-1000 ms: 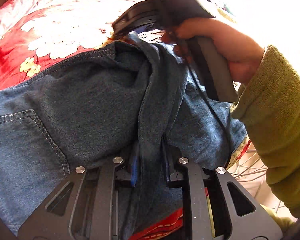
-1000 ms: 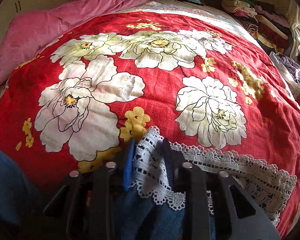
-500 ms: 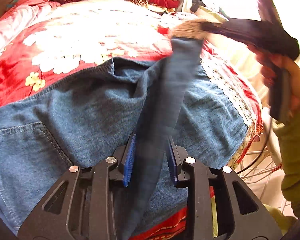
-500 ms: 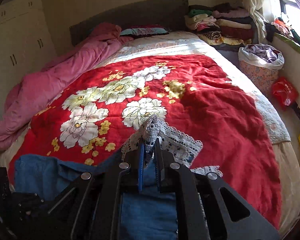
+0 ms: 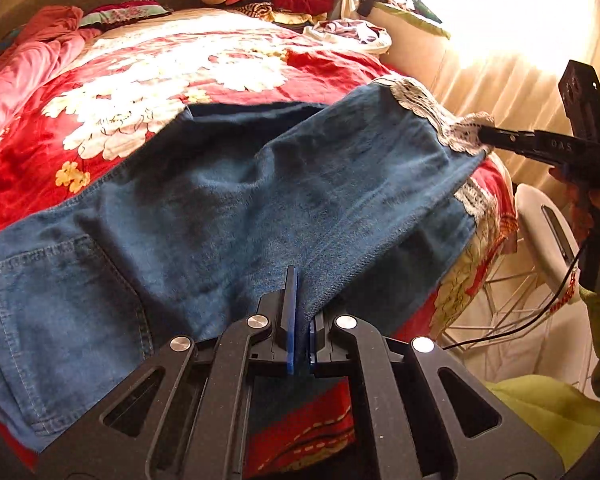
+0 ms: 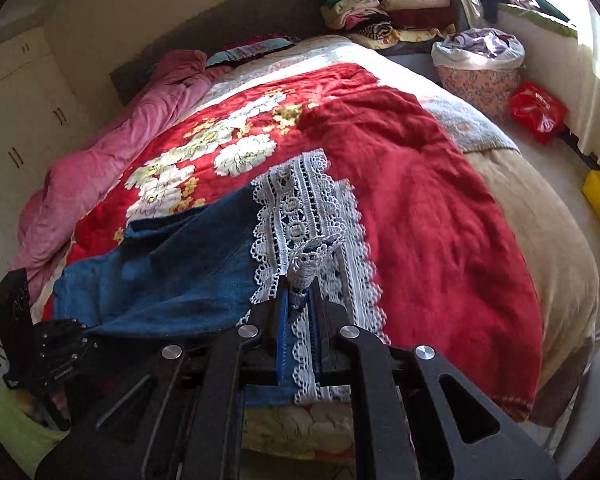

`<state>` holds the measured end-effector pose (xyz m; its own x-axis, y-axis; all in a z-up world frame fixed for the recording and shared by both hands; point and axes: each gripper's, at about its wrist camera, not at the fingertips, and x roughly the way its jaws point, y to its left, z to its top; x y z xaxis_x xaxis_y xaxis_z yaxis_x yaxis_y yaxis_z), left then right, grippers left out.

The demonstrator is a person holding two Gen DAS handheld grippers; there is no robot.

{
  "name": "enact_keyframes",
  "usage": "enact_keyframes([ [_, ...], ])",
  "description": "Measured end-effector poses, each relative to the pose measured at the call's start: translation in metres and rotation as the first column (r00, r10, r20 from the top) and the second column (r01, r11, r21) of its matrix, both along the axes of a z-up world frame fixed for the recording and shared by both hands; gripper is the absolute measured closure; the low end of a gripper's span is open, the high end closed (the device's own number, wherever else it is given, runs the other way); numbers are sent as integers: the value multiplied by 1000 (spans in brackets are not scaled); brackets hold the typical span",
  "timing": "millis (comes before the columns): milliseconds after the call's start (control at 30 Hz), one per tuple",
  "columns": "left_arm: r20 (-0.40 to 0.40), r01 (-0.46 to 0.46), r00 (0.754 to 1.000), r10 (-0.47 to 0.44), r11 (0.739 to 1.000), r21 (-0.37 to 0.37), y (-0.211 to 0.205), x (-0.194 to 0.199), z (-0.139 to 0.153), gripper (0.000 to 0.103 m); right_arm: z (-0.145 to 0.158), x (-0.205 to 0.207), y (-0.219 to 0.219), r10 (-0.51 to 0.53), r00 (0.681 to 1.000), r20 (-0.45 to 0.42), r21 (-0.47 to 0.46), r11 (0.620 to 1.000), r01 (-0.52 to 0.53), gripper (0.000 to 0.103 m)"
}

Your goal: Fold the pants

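Observation:
Blue denim pants (image 5: 228,208) with white lace hems (image 5: 432,108) lie on a red flowered bedspread (image 5: 148,80). My left gripper (image 5: 300,304) is shut on the denim edge of one leg near the bed's front edge. My right gripper (image 6: 300,284) is shut on the lace hem (image 6: 300,216) of that leg and holds it lifted. In the left wrist view the right gripper (image 5: 484,133) is far right, with the leg stretched between the two. A back pocket (image 5: 48,304) shows at lower left.
A pink quilt (image 6: 112,152) lies along the bed's left side. Stacks of folded clothes (image 6: 388,12) sit by the headboard. A laundry basket (image 6: 480,68), a red bag (image 6: 538,110) and a white wire-legged chair (image 5: 540,248) stand to the right of the bed.
My right gripper has pulled the lace hem away to the right, so the bunched leg is now spread out. My left gripper has closed fully on the denim.

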<state>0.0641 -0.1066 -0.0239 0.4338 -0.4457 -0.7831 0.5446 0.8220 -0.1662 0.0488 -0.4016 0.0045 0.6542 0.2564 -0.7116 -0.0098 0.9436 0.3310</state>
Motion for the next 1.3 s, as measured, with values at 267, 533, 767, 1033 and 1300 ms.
enact_keyframes([
  [267, 11, -5, 1000, 4, 998, 57, -5, -6, -5, 101, -37, -18, -12, -21, 996, -84, 80, 996, 28, 95],
  [533, -9, 16, 1000, -15, 995, 100, -12, -8, -17, 100, -59, -24, -22, -40, 992, -116, 103, 993, 52, 95],
  [767, -18, 21, 1000, -20, 995, 95, -11, -8, -18, 99, -57, -31, -23, -54, 992, -118, 96, 993, 66, 95],
  [1033, -45, 39, 998, -35, 996, 86, -9, -11, -18, 79, -64, -33, -26, -77, 988, -135, 108, 990, 92, 95],
  [1300, -19, -54, 998, 54, 998, -10, 34, -30, 9, 49, -25, -53, -36, -166, 985, -45, 9, 986, 166, 76],
])
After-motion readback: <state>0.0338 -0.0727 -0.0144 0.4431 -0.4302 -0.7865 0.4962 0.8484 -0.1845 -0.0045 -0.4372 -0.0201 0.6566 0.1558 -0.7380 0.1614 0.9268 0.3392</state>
